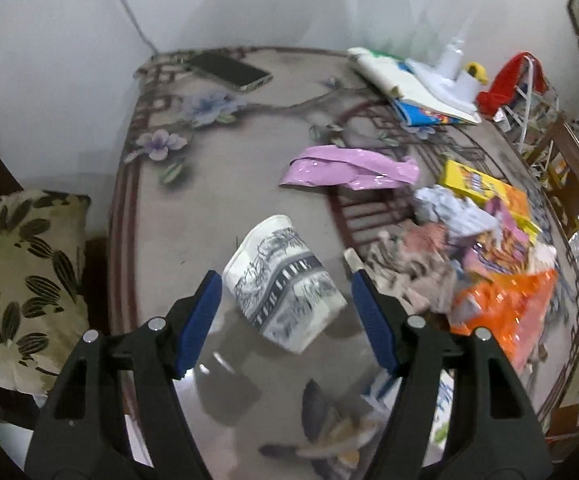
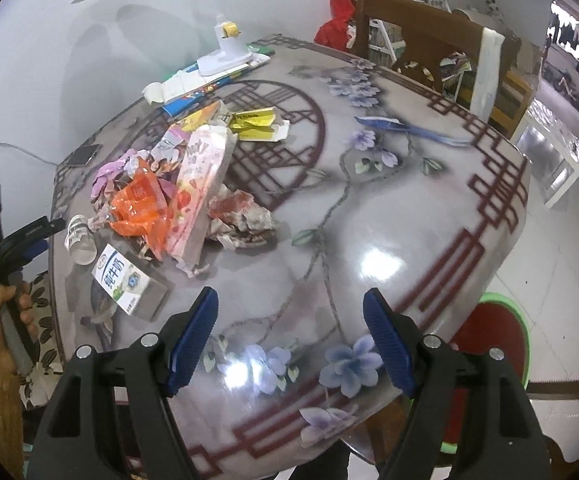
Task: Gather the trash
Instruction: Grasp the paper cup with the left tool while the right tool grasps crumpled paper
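Note:
A printed paper cup [image 1: 289,292] lies on its side on the patterned table [image 1: 217,184]. My left gripper [image 1: 283,276] hovers over it, open, its blue pads apart from the cup's sides. To the right is a trash heap: an orange wrapper [image 1: 501,304], crumpled paper [image 1: 449,208], a yellow box [image 1: 477,182] and a pink plastic bag [image 1: 349,168]. In the right wrist view the heap shows a pink Pocky box [image 2: 205,184], a milk carton [image 2: 121,280] and the cup [image 2: 79,240]. My right gripper [image 2: 290,293] is open over bare table [image 2: 369,220], holding nothing.
A phone [image 1: 229,70] lies at the far corner. A white lamp base [image 2: 225,56] stands on flattened cartons by the wall. A blue wrapper [image 2: 405,128] lies apart on the right. A leaf-print cushion [image 1: 21,272] sits left of the table, a wooden chair [image 2: 421,40] behind it.

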Tool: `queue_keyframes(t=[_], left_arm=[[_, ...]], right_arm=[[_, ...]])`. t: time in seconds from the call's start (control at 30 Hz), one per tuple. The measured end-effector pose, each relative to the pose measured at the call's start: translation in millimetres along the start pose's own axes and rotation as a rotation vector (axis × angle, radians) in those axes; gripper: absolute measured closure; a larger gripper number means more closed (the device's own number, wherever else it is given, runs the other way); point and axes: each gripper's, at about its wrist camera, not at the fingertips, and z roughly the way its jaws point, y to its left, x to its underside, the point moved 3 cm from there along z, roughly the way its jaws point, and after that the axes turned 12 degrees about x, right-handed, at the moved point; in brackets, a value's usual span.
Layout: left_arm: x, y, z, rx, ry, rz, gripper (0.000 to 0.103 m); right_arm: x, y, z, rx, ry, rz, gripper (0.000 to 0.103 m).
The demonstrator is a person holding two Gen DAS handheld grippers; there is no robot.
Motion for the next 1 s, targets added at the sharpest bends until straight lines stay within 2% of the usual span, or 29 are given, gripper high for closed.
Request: queue_keyframes(t=[0.23,0.3,0.57,0.63,0.8,0.9,1.0], left_arm=[[2.1,3.1,33.6,0.018,0.068,-0.038,0.035],[1.9,0.7,37.0,-0.002,0.052,-0.014,0.031],[-3.5,1.8,43.0,-0.036,0.041,0.013,0.031],[-2.7,5.2,41.5,-0.023,0.047,-0.001,0.031],[7.2,21.5,38.7,0.004,0.06,-0.067,0.03],[12.8,28.9,32.3,-0.003,0.054,-0.083,0.03],[16.7,33.0,27.2,-0.009,0.055,-0.08,0.03]], right_arm=[[-34.5,45.5,4.5,-0.048,-0.033,-0.12,0.03],[-51.3,69.0,8.6,-0.08,-0.044,-0.181,0.026],[-107.8,158.0,24.4,-0.208,-0.093,-0.39,0.026],[-120.4,176.4,32.7,-0.229,-0.092,-0.432,0.026],[-140.2,218.8,62.7,-0.296,-0.015,-0.503,0.026],[-139.1,246.5,77.2,-0.345,0.023,-0.553,0.026],[-134.6,273.7,99.1,-0.406,0.103,-0.567,0.031]])
